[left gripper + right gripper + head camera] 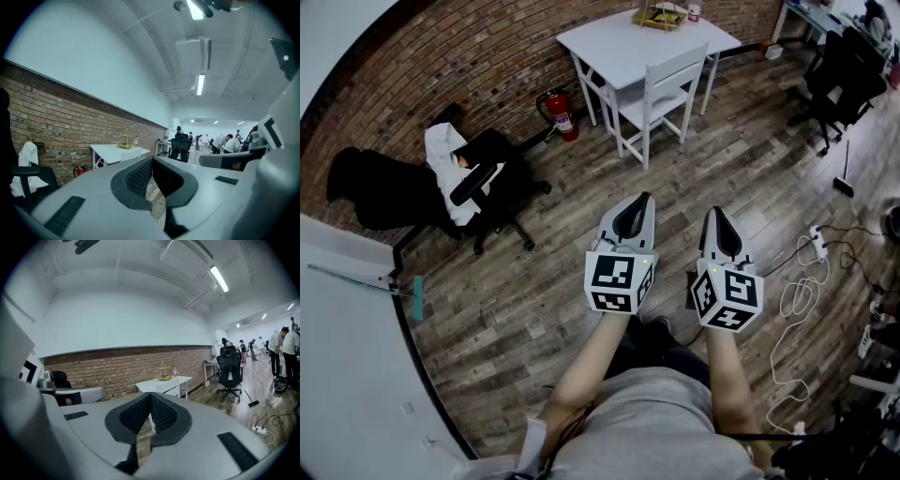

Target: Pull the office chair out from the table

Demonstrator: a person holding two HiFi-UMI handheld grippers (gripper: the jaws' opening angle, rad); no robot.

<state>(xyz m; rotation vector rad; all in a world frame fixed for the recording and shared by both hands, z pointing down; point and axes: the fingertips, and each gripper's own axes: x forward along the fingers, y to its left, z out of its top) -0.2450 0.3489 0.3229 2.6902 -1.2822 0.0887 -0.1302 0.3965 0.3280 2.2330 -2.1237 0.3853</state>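
Observation:
A black office chair (842, 82) stands at the far right beside a desk (811, 13); it also shows in the left gripper view (181, 147) and the right gripper view (230, 369). A second black office chair (492, 183), draped with a white garment, stands by the brick wall at left. My left gripper (645, 199) and right gripper (714, 212) are held side by side over the wood floor, well short of both chairs. Both are shut with nothing between the jaws, as the left gripper (151, 161) and right gripper (150, 397) show in their own views.
A white table (619, 45) with a white chair (664, 92) pushed up to it stands straight ahead. A red fire extinguisher (561, 114) leans at the wall. A power strip with white cable (811, 248) and a broom (844, 176) lie at right. People stand far off (229, 143).

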